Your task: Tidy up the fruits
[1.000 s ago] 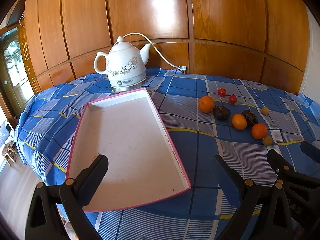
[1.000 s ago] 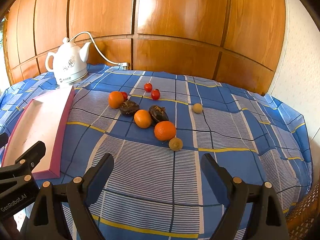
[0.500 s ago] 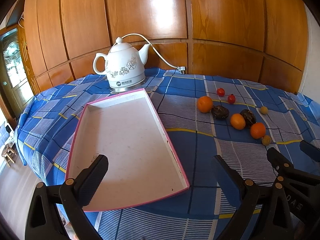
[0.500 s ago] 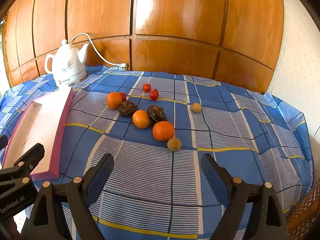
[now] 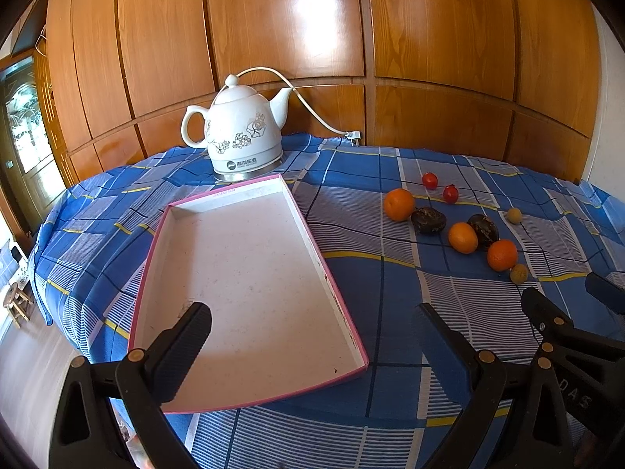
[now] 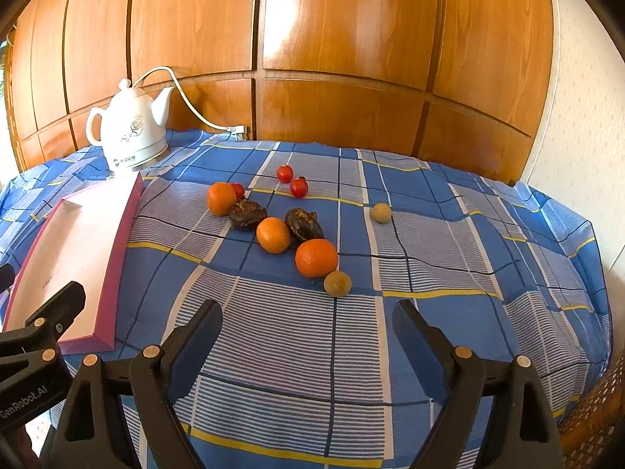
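Left gripper [image 5: 312, 324] is hanging over the near end of the pink-rimmed tray [image 5: 297, 211], jaws spread wide, nothing between them. Right gripper [image 6: 308, 324] is also gaping wide and holding nothing, hovering above bare blue plaid tablecloth [image 6: 449, 242] just short of the fruit. Fruit is sitting loose on the cloth to the right of the tray, none inside it: three oranges [image 6: 316, 258], two dark wrinkled fruits [image 6: 302, 223], three small red ones [image 6: 299, 187], two small yellowish ones [image 6: 337, 283]. White kettle [image 5: 244, 140] is standing behind the tray, against the wood panel wall [image 5: 429, 39].
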The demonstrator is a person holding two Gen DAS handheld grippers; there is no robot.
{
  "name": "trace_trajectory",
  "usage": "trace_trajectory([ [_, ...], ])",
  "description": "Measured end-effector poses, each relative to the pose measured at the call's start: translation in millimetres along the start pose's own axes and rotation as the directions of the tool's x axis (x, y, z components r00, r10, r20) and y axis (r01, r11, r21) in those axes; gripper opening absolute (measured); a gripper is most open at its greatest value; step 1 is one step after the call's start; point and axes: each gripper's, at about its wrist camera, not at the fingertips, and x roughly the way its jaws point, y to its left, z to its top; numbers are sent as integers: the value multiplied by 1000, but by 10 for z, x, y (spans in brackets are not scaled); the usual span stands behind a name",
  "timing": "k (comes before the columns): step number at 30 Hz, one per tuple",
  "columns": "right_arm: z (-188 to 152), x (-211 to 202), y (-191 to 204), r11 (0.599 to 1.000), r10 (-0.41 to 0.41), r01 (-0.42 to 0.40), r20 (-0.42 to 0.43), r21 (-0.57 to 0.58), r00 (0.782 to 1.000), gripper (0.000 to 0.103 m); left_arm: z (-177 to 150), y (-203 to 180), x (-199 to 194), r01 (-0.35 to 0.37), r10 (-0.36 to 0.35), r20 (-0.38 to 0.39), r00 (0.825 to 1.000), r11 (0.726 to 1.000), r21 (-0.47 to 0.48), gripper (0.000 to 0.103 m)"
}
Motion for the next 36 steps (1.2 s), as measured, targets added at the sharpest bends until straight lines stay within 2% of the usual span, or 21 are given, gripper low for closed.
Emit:
trace_trajectory([
  [12,17,6,-48,1000,-6,6,7,1,1000,90,34,-58,-25,10,-10,18,1000,1000,24,103],
  [21,97,55,-166,1000,22,-22,-2,2,1000,90,130,-126,-25,53,-55,27,998,996,69,103],
  [26,246,94,-307,997,76,-76,-15,2,997,90,216,-172,-21,109,-110,20,994,992,67,103],
  [31,564,206,-625,992,125,-125,-50,19,991,91,356,-244,44,164,-164,-2,986,984,67,103],
  [34,777,308,-843,991,135,-135,-95,-1,986,91,476,-311,166,263,-257,-75,964,960,92,103],
  [36,922,388,-995,992,119,-124,-109,-36,987,91,554,-339,268,283,-273,-116,955,955,87,103],
])
